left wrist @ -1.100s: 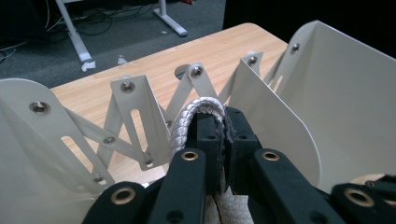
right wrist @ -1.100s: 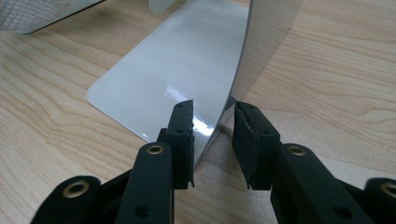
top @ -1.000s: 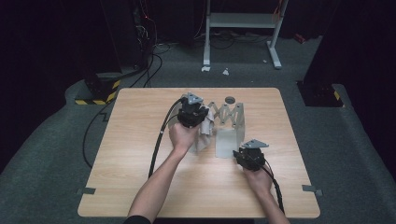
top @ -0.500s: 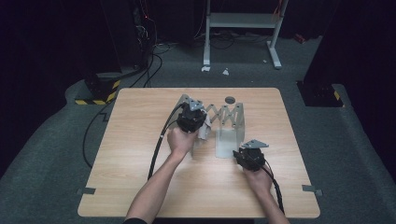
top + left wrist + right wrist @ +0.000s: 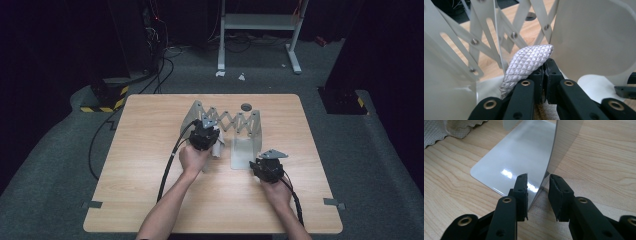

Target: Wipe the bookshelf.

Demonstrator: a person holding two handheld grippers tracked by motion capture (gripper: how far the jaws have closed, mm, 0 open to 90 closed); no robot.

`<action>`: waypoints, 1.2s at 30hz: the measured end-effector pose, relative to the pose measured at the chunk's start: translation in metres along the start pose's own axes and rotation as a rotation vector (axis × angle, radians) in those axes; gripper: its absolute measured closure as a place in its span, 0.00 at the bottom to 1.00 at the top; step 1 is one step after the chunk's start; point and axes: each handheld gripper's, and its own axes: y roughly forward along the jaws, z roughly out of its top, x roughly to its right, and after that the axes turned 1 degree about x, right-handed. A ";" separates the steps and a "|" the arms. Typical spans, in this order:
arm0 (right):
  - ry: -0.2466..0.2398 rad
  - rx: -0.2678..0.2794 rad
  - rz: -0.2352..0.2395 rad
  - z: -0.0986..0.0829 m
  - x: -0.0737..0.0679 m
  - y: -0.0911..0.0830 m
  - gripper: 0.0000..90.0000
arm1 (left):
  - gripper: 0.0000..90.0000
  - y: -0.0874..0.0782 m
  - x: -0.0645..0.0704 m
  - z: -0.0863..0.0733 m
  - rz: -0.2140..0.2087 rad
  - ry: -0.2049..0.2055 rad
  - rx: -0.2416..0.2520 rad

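Black two-jaw left tool, brass-ringed screws, trailing black cable

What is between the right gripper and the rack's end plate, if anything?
Nothing visible. The right gripper has its jaws open on either side of the upright end plate of the rack, over bare table. The cloth lies off to one side.

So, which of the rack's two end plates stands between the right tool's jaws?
The right plate: its edge sits inside the open right tool; the left plate stands by the left tool.
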 end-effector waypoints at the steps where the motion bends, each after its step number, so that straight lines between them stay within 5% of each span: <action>1: -0.004 0.001 -0.003 0.000 0.000 0.000 0.76 | 0.96 0.001 0.002 -0.002 -0.002 0.008 -0.004; 10: 0.002 0.000 -0.008 0.000 -0.002 0.000 0.77 | 0.96 0.010 0.005 -0.008 -0.033 -0.023 -0.028; 15: 0.000 0.000 -0.008 0.000 -0.002 0.000 0.77 | 0.96 0.018 0.008 -0.015 -0.015 -0.008 -0.052; 24: -0.001 0.000 -0.009 0.000 -0.002 0.000 0.77 | 0.96 0.035 0.005 -0.029 -0.015 -0.045 -0.087; 36: -0.005 0.001 -0.011 0.000 -0.002 0.000 0.77 | 0.96 0.008 0.003 -0.002 -0.010 -0.025 -0.007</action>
